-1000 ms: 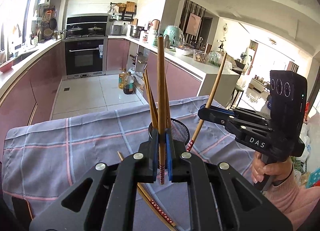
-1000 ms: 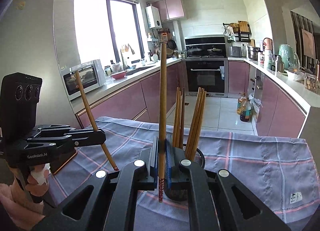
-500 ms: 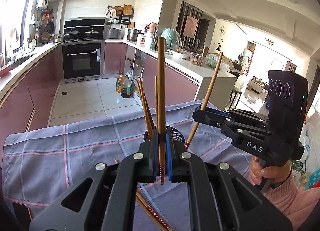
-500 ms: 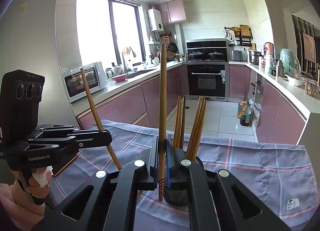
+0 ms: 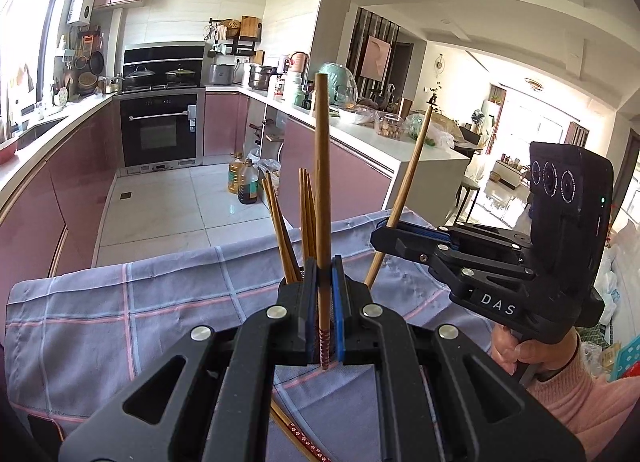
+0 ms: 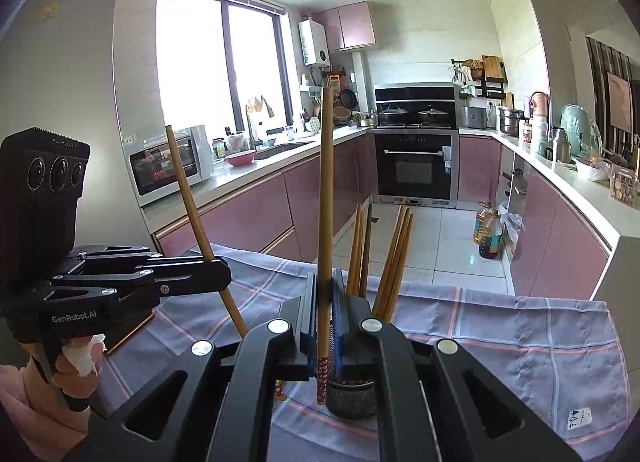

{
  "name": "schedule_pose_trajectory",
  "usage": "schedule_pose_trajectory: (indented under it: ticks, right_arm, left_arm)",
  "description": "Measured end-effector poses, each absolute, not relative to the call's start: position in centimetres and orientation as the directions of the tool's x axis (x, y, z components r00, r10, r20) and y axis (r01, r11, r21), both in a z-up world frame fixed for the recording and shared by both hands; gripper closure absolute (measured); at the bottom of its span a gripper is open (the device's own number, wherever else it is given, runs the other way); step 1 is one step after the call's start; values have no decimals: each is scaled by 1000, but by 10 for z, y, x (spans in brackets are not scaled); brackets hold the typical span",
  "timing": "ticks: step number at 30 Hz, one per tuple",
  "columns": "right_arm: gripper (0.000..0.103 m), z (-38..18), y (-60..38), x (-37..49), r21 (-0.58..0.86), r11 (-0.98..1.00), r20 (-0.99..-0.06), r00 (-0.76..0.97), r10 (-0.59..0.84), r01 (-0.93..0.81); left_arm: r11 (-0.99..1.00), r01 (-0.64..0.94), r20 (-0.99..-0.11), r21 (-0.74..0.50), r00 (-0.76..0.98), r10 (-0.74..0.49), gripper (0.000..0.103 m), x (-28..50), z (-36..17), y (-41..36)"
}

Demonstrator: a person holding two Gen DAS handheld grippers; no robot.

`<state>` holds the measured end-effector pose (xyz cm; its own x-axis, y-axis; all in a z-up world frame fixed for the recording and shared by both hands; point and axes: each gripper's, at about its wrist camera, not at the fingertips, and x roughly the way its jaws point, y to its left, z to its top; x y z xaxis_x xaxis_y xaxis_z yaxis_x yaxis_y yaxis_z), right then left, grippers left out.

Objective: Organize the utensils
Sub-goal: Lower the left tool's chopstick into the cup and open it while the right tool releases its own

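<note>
My left gripper (image 5: 324, 302) is shut on a wooden chopstick (image 5: 322, 182) that stands upright, its red patterned tip hanging just below the pads. My right gripper (image 6: 326, 314) is likewise shut on an upright chopstick (image 6: 326, 202). Each gripper shows in the other's view: the right gripper (image 5: 384, 232) with its tilted chopstick (image 5: 408, 182), the left gripper (image 6: 218, 274) with its own (image 6: 192, 214). Just beyond the right gripper's fingers stands a dark mesh holder (image 6: 352, 398) with several chopsticks (image 6: 394, 262) in it. One loose chopstick (image 5: 296, 434) lies on the checked cloth (image 5: 140, 302).
A dark flat object with a copper edge (image 6: 132, 330) lies at the table's left side. Beyond the table's far edge is kitchen floor with oil bottles (image 6: 490, 238) and pink cabinets. A hand in a pink sleeve (image 5: 560, 382) holds the right gripper.
Both views have shifted slightly; in the left wrist view the mesh holder has slid behind my gripper's fingers. Both grips on the chopsticks are unchanged.
</note>
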<state>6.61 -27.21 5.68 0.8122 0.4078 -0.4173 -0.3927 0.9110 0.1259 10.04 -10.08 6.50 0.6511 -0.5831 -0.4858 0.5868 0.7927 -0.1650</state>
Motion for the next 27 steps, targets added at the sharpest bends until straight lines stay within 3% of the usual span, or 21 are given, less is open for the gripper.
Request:
schedule_pose_trajectory:
  ticks: [27]
  right_arm:
    - [97,66,-272,74,108,918,-385,835,393,-382]
  left_arm:
    - [781,606,-432,-150,670,-603,95,102,77,-107]
